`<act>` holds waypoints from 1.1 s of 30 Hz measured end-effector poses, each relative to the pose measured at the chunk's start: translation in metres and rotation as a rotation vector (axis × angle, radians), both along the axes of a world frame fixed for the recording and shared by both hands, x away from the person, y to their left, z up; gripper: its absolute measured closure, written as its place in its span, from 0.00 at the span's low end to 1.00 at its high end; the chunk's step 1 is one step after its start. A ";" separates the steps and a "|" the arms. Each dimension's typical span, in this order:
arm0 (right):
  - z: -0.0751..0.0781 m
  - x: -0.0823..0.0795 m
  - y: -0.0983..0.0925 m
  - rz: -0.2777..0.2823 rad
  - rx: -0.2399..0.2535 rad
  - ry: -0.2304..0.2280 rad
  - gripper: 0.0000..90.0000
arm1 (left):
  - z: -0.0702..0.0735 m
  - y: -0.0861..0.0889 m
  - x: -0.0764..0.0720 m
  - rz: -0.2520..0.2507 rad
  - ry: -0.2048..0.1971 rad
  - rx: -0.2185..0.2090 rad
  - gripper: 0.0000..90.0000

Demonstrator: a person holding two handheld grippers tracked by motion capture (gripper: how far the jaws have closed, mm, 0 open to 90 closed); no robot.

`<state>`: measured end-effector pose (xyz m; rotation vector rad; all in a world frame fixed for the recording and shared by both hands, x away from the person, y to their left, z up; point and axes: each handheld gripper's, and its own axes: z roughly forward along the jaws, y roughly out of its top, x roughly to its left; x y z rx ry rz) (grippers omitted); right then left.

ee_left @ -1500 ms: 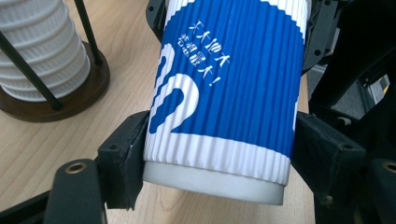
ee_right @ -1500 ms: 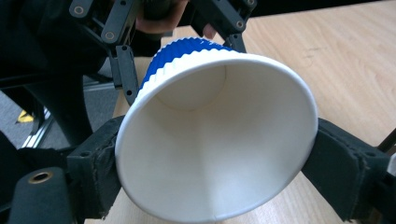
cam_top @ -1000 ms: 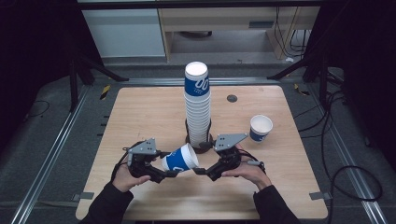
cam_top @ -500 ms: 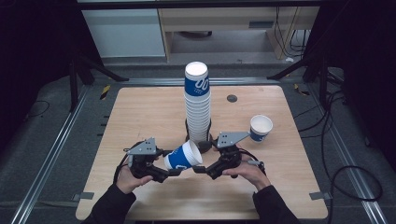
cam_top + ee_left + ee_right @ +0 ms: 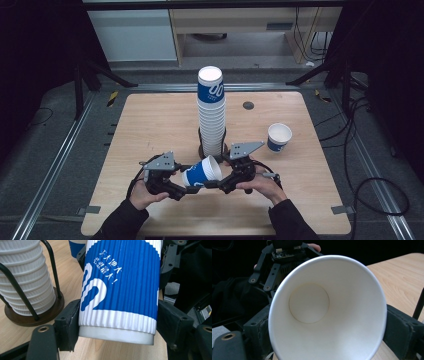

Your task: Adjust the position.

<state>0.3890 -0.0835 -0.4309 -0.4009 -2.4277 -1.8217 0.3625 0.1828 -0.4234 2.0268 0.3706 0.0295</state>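
Now the right claw (image 5: 216, 183) has just been closing around the rim of the blue paper cup (image 5: 201, 173), which the left claw (image 5: 186, 191) holds by its base above the tabletop (image 5: 150, 125), so both grip it

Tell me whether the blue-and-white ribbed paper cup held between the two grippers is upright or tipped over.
Tipped on its side. The blue-and-white ribbed paper cup lies level above the table, its open mouth facing the right gripper; the right gripper view looks straight into its empty white inside.
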 end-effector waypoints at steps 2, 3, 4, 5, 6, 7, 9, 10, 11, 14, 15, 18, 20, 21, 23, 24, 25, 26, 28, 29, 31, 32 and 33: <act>0.000 0.001 -0.001 0.001 0.001 0.007 0.14 | 0.000 0.000 0.001 -0.001 0.005 -0.003 0.29; 0.000 0.000 -0.001 0.003 0.002 0.003 0.14 | 0.000 0.000 0.001 -0.002 0.007 -0.003 0.29; 0.001 0.000 -0.001 0.005 0.001 0.002 0.15 | 0.000 0.000 0.001 -0.001 0.006 -0.001 0.29; 0.002 0.000 -0.001 0.003 -0.001 -0.003 0.16 | 0.000 0.000 0.001 0.002 0.007 -0.002 0.28; 0.002 0.000 -0.001 0.004 0.001 -0.005 0.16 | 0.000 0.000 0.001 0.003 0.010 -0.001 0.27; 0.003 -0.001 -0.001 0.005 0.004 -0.008 0.17 | -0.001 0.000 0.001 0.004 0.009 -0.002 0.27; 0.004 -0.001 -0.002 0.008 0.006 -0.011 0.18 | 0.000 0.000 0.001 0.005 0.011 -0.001 0.26; 0.004 -0.002 -0.002 0.009 0.004 -0.013 0.18 | 0.000 0.000 0.001 0.003 0.011 0.000 0.26; 0.005 -0.002 -0.002 0.010 0.001 -0.017 0.19 | 0.000 0.000 0.001 0.002 0.010 0.001 0.26; 0.006 -0.003 -0.002 0.012 -0.005 -0.027 0.19 | 0.000 0.000 0.001 0.001 0.011 0.002 0.25; 0.007 -0.003 -0.003 0.013 -0.007 -0.028 0.19 | 0.000 0.000 0.001 0.002 0.009 0.008 0.25; 0.009 -0.003 -0.004 0.009 -0.015 -0.035 0.19 | 0.000 0.001 0.002 0.007 0.009 0.016 0.25; 0.010 -0.003 -0.005 0.004 -0.024 -0.042 0.19 | -0.001 0.002 0.002 0.009 0.008 0.029 0.23; 0.010 -0.003 -0.005 -0.004 -0.033 -0.050 0.19 | -0.001 0.002 0.002 0.012 0.006 0.040 0.22; 0.011 -0.002 -0.007 -0.014 -0.051 -0.055 0.19 | -0.001 0.003 0.003 0.020 0.005 0.064 0.20; 0.011 -0.002 -0.007 -0.020 -0.065 -0.062 0.19 | -0.001 0.003 0.003 0.031 -0.003 0.072 0.20; 0.010 -0.002 -0.007 -0.028 -0.082 -0.065 0.19 | -0.001 0.003 0.003 0.036 -0.004 0.081 0.20; 0.010 -0.002 -0.006 -0.029 -0.101 -0.067 0.19 | -0.002 0.003 0.004 0.035 -0.005 0.094 0.20; 0.010 -0.002 -0.003 -0.028 -0.139 -0.076 0.19 | -0.003 0.001 0.004 0.038 -0.009 0.115 0.19; 0.009 -0.002 -0.002 -0.022 -0.147 -0.076 0.19 | -0.004 0.000 0.003 0.036 -0.011 0.126 0.19; 0.008 -0.002 0.003 -0.014 -0.170 -0.080 0.19 | -0.006 -0.003 0.003 0.031 -0.016 0.148 0.19; 0.007 -0.003 0.005 -0.010 -0.182 -0.083 0.19 | -0.007 -0.005 0.002 0.024 -0.017 0.160 0.20; 0.006 -0.003 0.007 -0.007 -0.192 -0.085 0.19 | -0.008 -0.006 0.002 0.022 -0.020 0.172 0.20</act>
